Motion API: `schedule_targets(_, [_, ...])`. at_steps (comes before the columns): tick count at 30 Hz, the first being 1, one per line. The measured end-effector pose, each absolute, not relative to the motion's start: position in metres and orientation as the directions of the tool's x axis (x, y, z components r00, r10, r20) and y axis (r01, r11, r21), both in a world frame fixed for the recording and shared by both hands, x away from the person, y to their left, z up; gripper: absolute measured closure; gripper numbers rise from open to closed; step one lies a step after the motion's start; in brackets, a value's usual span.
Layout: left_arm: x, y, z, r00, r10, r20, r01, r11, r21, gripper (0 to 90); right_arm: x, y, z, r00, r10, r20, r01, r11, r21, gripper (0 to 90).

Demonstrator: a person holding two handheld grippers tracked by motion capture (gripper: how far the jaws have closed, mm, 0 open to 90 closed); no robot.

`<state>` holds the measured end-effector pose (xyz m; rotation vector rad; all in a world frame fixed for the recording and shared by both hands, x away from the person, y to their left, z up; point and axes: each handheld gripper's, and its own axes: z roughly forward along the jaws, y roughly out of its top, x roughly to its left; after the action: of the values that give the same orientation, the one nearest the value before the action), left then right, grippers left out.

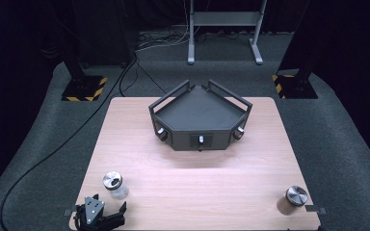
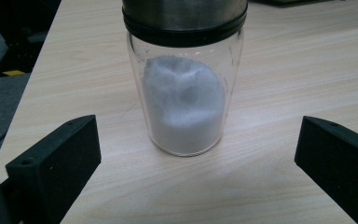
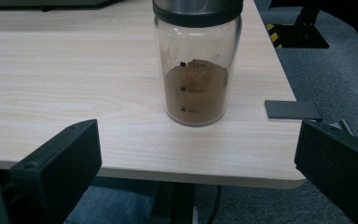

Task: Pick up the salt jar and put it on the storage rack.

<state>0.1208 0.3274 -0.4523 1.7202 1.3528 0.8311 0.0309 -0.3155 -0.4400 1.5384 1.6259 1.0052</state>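
Note:
A glass jar of white powder [image 1: 114, 185] with a metal lid stands upright near the table's front left. My left gripper [image 1: 101, 209] sits just in front of it at the table's front edge. In the left gripper view the white-powder jar [image 2: 184, 98] stands a little beyond the open left gripper [image 2: 196, 168], untouched. A matching jar of brown powder [image 1: 293, 199] stands at the front right. In the right gripper view this brown-powder jar [image 3: 196, 79] stands on the table [image 3: 74, 70] near its edge. My right gripper [image 3: 196, 172] hangs open off the table's front edge, short of the jar.
A dark three-cornered tray [image 1: 173, 137] with side rails and front knobs sits at the table's middle back. A flat dark plate [image 3: 292, 110] juts from the table's right edge. Black stands with yellow-striped bases [image 1: 84, 88], a grey frame [image 1: 224, 19] and a floor cable [image 1: 43, 161] lie beyond.

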Motion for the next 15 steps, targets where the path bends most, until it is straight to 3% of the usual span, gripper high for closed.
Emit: schedule_targets(15, [0.1297, 0.3214, -0.4492, 0.237, 0.969, 0.066, 0.473, -0.175, 0.864, 0.2, 0.0355, -0.311, -0.4363, -0.077, 0.997, 0.017, 0.478, 0.021, 0.878, 0.0])
